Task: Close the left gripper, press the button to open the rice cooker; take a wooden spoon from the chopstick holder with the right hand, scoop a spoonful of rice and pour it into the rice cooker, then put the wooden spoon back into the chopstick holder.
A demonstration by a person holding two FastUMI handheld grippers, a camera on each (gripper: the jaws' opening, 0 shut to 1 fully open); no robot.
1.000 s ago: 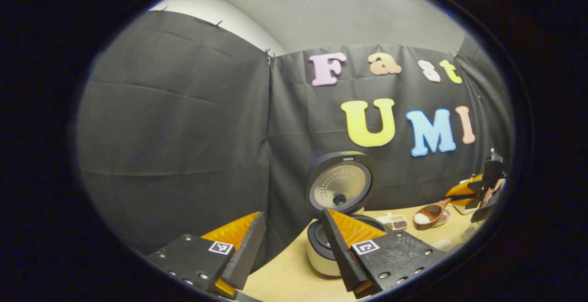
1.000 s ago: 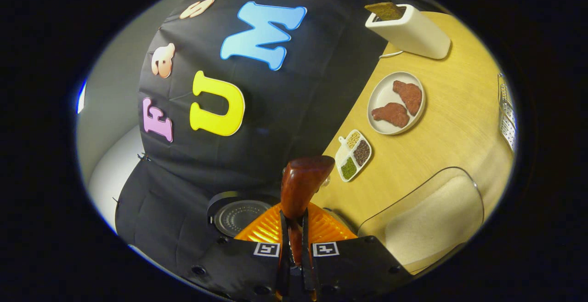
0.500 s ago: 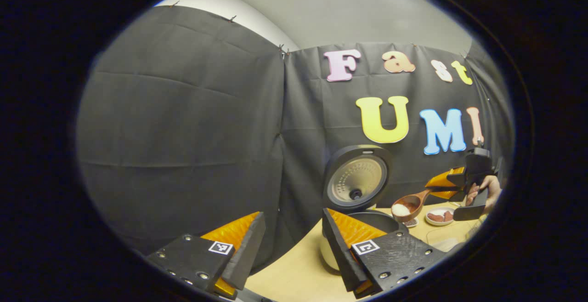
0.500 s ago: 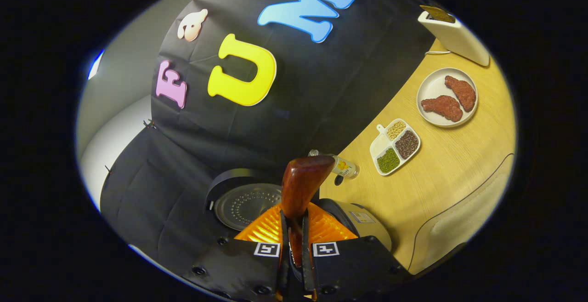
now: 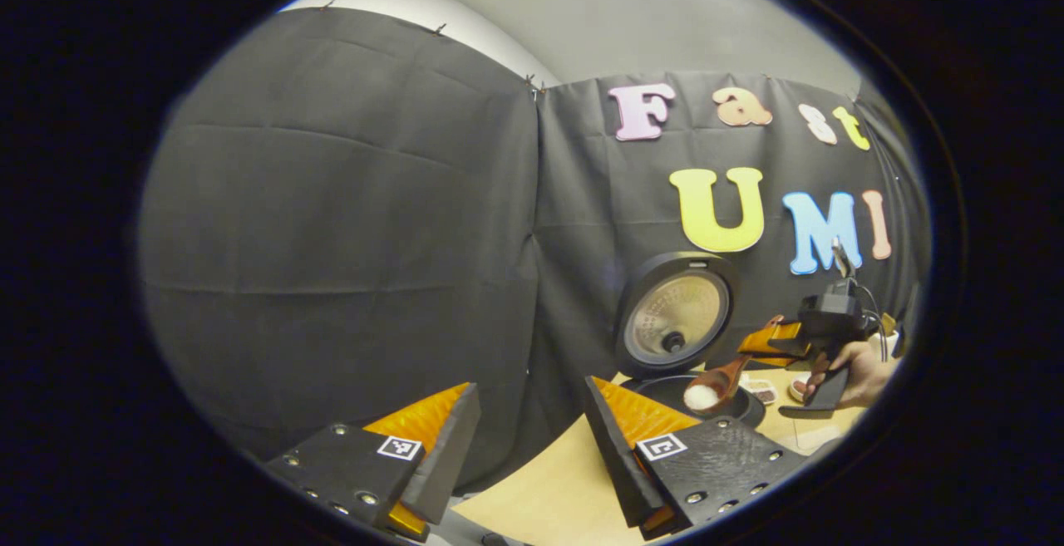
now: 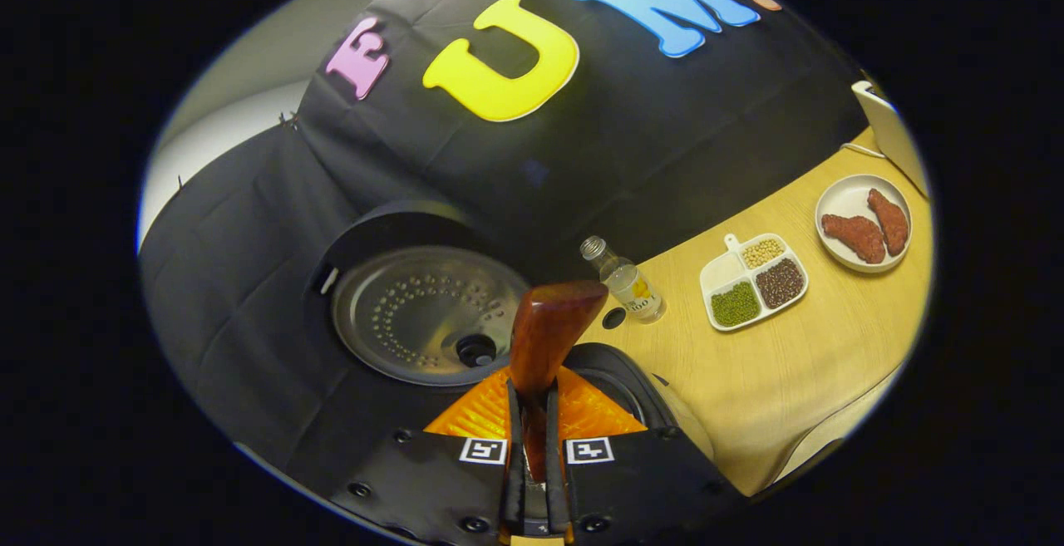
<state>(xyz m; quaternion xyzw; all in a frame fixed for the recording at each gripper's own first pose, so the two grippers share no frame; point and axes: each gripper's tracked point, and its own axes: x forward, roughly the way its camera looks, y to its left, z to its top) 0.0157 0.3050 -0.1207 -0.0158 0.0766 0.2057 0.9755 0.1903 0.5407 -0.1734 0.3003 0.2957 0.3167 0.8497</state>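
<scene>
The rice cooker stands with its lid (image 5: 675, 324) swung up and its dark pot (image 5: 665, 388) exposed. In the left gripper view the wooden spoon (image 5: 716, 381) hangs over the pot's rim with a heap of white rice (image 5: 701, 397) in its bowl. My right gripper (image 5: 777, 338), held by a hand (image 5: 860, 370), is shut on its handle. In the right gripper view the spoon's handle (image 6: 549, 330) is clamped in my right gripper (image 6: 532, 396), above the lid's metal inside (image 6: 416, 313) and the pot's rim (image 6: 636, 384). My left gripper (image 5: 528, 446) stays open and holds nothing, short of the cooker.
On the wooden table (image 6: 798, 363) stand a small clear bottle (image 6: 625, 282), a white divided dish (image 6: 752, 280) of beans and a plate (image 6: 839, 201) with two brown pieces. A white holder (image 6: 894, 130) sits at the far right edge.
My right gripper has carried the rice-filled spoon leftward from the table side to above the cooker's pot. The left gripper stayed open while its view drifted a little left.
</scene>
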